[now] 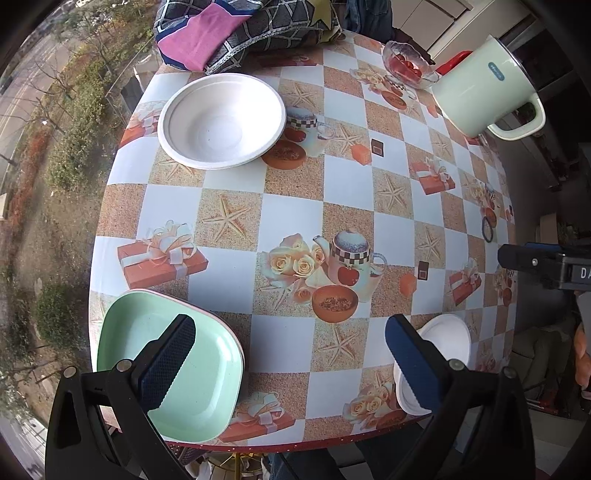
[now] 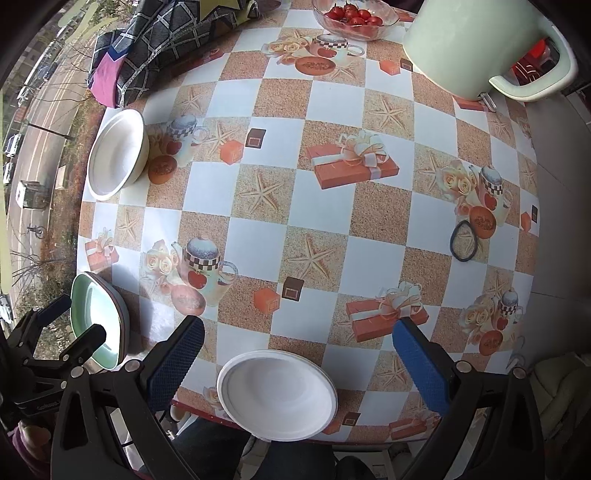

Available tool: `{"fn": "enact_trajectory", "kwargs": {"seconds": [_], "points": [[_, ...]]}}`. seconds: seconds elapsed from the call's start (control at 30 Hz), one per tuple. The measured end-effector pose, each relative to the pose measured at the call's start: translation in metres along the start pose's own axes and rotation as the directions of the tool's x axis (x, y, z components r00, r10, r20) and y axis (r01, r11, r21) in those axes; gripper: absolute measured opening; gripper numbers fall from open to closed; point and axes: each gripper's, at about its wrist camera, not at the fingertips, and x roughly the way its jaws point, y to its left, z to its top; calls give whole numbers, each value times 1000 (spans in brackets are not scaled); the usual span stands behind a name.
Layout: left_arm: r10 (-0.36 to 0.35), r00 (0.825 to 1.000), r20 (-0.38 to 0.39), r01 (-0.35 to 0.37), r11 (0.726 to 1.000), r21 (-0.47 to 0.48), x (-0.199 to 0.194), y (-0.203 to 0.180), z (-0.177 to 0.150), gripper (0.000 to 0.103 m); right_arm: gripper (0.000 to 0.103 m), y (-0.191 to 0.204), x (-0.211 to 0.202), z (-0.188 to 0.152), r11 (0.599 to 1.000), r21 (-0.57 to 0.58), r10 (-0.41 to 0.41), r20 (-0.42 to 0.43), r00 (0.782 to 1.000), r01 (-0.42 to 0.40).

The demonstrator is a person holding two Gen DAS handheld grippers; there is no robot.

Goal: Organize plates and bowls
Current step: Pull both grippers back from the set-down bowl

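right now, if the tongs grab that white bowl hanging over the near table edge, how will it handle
The white bowl looks like thin moulded pulp, so probably very light and slightly flexible at the rim. It overhangs the table edge, so a push may tip it off. Its matte surface should grip well.

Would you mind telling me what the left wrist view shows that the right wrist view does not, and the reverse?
Only the left wrist view shows the blue label on the pale green jug.

Only the right wrist view shows the near white bowl whole, overhanging the table edge; the left view hides part of it behind a finger.

Both show the far white bowl, the green plate, the glass dish of tomatoes, the hair tie and the patterned cloth.
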Motion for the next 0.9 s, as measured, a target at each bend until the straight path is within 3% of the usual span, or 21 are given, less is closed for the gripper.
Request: {"fn": "enact_trajectory", "kwargs": {"seconds": [0.37,0.9], "points": [[29,999,16,-29,1000,-11,-3,3,5,103,103,12,0,8,1000,-17,21,-1,1000,-21],[73,997,-34,-74,996,-53,8,15,6,103,103,24,3,9,999,-28,38,-14,999,-38]]}}
